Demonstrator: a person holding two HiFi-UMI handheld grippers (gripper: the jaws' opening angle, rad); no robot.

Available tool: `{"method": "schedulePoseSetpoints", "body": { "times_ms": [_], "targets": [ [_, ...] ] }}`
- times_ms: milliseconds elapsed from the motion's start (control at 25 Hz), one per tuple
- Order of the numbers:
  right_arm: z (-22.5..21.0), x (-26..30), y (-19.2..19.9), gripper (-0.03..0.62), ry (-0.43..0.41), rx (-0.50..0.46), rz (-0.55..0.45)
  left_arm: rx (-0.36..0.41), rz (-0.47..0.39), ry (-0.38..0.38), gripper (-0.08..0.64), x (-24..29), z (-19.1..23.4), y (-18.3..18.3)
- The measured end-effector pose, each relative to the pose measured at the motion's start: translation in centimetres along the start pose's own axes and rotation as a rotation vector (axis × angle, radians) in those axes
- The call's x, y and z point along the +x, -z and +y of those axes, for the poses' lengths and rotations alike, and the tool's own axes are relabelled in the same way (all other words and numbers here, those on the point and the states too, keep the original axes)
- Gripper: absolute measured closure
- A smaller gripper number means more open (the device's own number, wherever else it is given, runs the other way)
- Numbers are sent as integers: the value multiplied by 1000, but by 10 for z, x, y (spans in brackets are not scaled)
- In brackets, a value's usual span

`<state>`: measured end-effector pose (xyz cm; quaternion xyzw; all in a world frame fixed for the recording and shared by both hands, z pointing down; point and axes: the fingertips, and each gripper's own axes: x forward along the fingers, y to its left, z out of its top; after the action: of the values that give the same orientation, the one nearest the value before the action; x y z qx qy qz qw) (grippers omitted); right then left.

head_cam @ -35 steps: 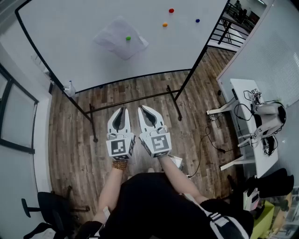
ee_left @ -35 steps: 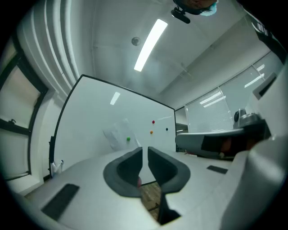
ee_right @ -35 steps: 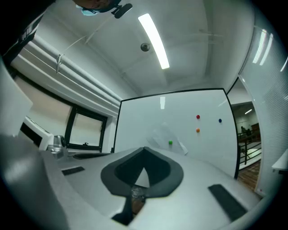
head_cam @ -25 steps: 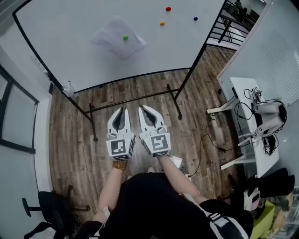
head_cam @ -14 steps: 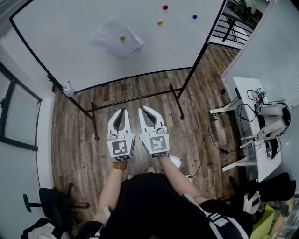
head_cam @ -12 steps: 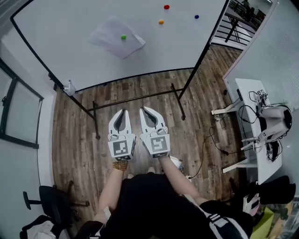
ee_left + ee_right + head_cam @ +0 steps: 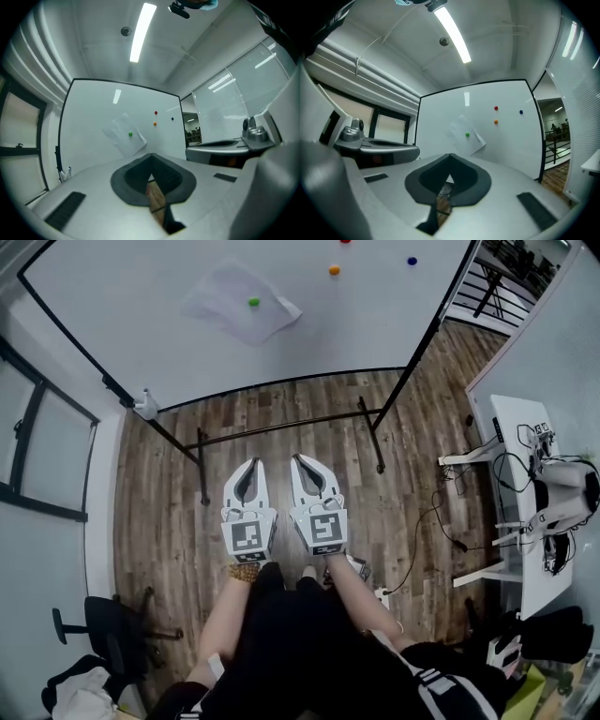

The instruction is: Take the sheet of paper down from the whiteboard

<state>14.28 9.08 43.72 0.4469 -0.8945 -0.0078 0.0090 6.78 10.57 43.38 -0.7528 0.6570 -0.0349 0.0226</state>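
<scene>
A white sheet of paper [image 7: 236, 310] hangs tilted on the whiteboard [image 7: 169, 343], pinned by a green magnet [image 7: 254, 302]. The left gripper view shows the paper [image 7: 123, 138] far ahead, and so does the right gripper view, where the sheet [image 7: 461, 129] is small. My left gripper [image 7: 251, 465] and right gripper [image 7: 302, 461] are held side by side over the wooden floor, well short of the board. The left jaws have just been closing and now meet, with nothing between them [image 7: 151, 155]. The right gripper [image 7: 450, 156] is shut and empty too.
Orange [image 7: 334, 270], red [image 7: 345, 242] and blue [image 7: 411, 260] magnets sit to the right of the paper. The board's black stand [image 7: 281, 439] spreads its feet across the floor ahead. A white desk [image 7: 525, 502] with cables is on the right, an office chair [image 7: 103, 634] at lower left.
Both grippers sit slightly lower in the head view. The board has slid up and right there, so the red magnet is now at the top edge.
</scene>
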Motion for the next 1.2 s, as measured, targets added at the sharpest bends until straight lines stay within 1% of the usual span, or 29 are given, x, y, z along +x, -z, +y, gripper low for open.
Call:
{"method": "schedulePoseSetpoints", "body": {
  "times_ms": [120,240,400,440,520,640,880,1040,1200],
  "targets": [
    [-2,11,3,594,8,-20,20,-7,-2,17,549,11,5,4],
    [2,27,-4,594,6,-60,19,-30,-20,34,549,26,15,2],
    [13,50,-16,594,-11,-162,10,-59,-44,43,549,42,34,-1],
    [15,57,-17,594,-10,-174,15,-62,-46,46,549,46,39,0],
    [22,70,-16,594,-8,-164,14,-67,-47,55,549,51,50,3],
    [33,88,-15,594,8,-149,36,-83,-47,66,549,58,70,7],
    [49,122,-14,594,18,-164,46,-106,-43,86,549,70,108,17],
    [55,138,-8,594,30,-164,60,-115,-39,97,549,76,124,25],
    [56,146,0,594,27,-151,76,-120,-25,99,549,82,131,31]
  ]
}}
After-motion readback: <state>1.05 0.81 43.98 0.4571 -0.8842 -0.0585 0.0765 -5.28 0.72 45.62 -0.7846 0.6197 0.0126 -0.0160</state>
